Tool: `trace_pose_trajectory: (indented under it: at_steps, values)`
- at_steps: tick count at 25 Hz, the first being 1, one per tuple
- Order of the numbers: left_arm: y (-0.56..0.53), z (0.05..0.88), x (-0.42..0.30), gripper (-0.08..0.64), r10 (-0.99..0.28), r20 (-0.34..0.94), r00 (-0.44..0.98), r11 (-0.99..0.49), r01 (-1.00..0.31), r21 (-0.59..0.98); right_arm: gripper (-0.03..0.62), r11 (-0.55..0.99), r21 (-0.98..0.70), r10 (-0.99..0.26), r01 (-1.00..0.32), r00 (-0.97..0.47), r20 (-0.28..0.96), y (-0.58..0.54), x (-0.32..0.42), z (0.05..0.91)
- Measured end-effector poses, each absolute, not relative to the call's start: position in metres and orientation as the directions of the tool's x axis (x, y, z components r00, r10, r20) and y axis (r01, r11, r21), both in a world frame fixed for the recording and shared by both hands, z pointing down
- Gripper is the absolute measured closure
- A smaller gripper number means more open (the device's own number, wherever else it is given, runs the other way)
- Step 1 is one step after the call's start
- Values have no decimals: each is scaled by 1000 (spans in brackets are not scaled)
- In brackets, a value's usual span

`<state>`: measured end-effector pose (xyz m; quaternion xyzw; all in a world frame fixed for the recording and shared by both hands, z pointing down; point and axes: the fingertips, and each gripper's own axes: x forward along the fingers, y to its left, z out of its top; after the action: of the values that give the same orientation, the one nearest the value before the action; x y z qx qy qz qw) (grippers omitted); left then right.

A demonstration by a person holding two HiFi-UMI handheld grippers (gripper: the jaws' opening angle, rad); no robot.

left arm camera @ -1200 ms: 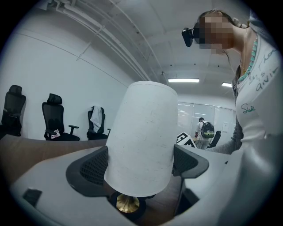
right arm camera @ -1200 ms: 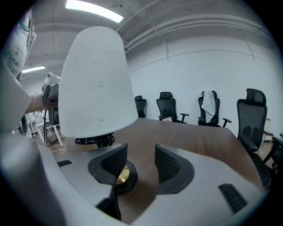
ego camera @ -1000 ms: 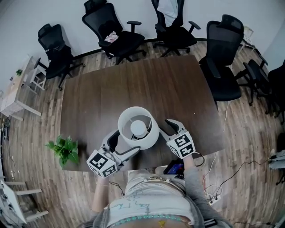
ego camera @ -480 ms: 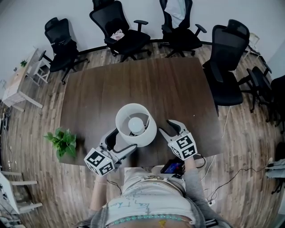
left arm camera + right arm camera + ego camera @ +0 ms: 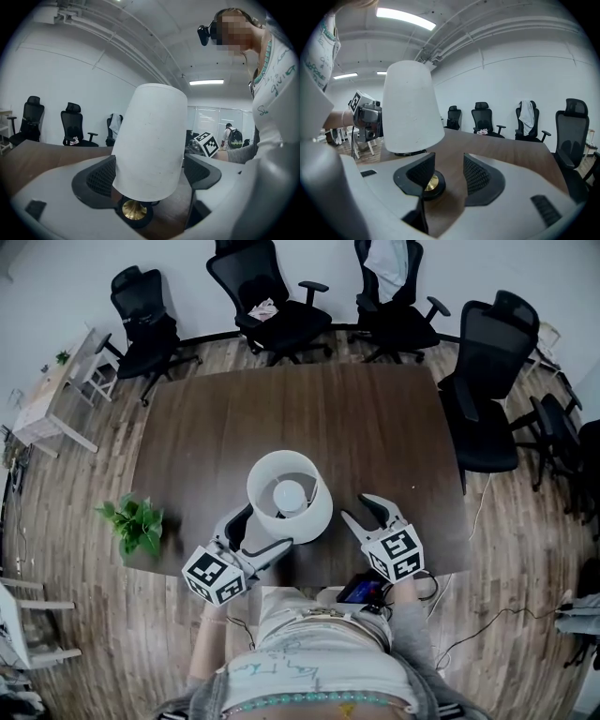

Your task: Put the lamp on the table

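Note:
The lamp (image 5: 289, 495) stands upright on the dark wooden table (image 5: 356, 427), near its front edge. It has a white shade (image 5: 150, 140) and a black round base with a brass stem (image 5: 135, 212). My left gripper (image 5: 265, 528) is open, one jaw on each side of the lamp, under the shade; I cannot tell if they touch it. My right gripper (image 5: 354, 507) is open and empty, just to the right of the lamp. In the right gripper view the base (image 5: 425, 185) shows behind the left jaw.
A potted green plant (image 5: 136, 524) sits by the table's left front corner. Black office chairs (image 5: 272, 310) ring the far side and another (image 5: 487, 371) stands at the right. A small device (image 5: 364, 592) lies at the front edge. Cables run over the floor at the right.
The lamp stays in place between the left jaws. The right gripper has drifted slightly back and right, away from the lamp. The head view has shifted a little.

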<state>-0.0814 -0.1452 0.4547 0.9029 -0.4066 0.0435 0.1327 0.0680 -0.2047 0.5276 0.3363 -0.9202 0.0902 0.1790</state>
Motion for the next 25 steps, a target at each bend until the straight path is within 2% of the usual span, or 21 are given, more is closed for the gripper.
trace_pose_trajectory:
  at_steps: [19, 25]
  values:
    - [-138, 446, -86, 92, -777, 154, 610, -580, -790, 199, 402, 801, -95, -547, -591, -787, 286, -192, 50, 485]
    - [-136, 442, -87, 121, -786, 147, 600, -571, -796, 200, 402, 814, -102, -529, -571, -803, 275, -189, 44, 478]
